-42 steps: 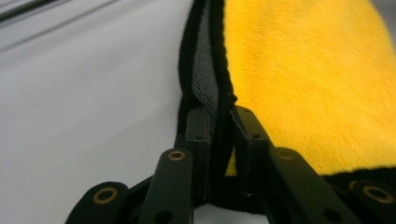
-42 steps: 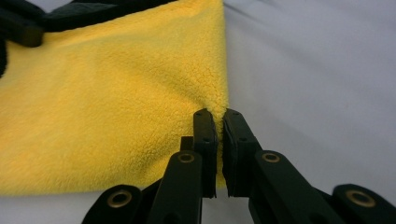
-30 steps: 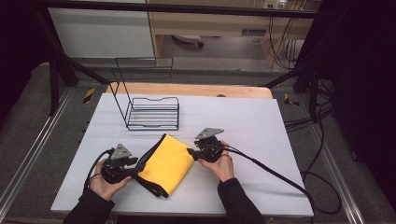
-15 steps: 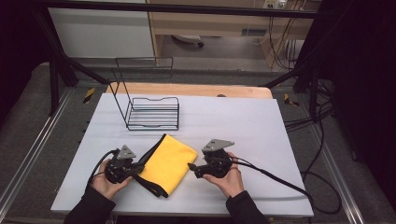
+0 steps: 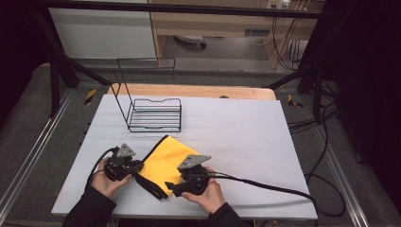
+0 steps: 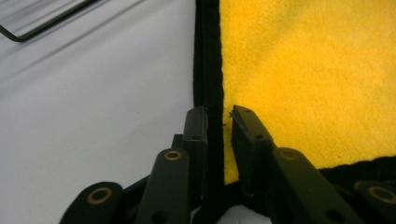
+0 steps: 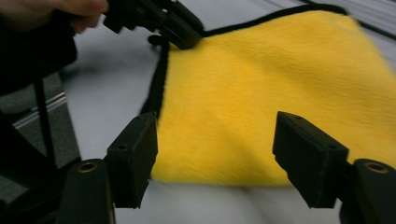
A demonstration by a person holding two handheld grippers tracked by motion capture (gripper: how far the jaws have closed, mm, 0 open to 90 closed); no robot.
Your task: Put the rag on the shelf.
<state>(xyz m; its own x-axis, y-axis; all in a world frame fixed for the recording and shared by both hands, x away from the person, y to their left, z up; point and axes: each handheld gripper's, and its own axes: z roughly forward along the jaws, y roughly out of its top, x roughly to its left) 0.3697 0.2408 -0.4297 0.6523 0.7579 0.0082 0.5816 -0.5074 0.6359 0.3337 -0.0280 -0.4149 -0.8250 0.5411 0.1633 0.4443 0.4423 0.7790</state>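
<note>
Jaws of the left gripper (image 6: 218, 122) are pinching the black hem of the folded yellow fleece cloth (image 5: 166, 163) lying at 6 o'clock on the white table (image 5: 246, 127), seemingly anchoring it, while the right gripper (image 7: 215, 161) is hovering agape at its near edge.

No text, label, brand, number or sign can be read in any of the three views. In the high view, the yellow-and-black striped patches (image 5: 90, 96) at the left edge and right edge of the frame's middle band, beside the table (image 5: 246, 137), look like hazard-marking tape, though they are too small to be sure, and they bear no lettering. The pale box (image 5: 279, 4) at the top right of that view may carry markings, but it is too small and dim to make any out.
</note>
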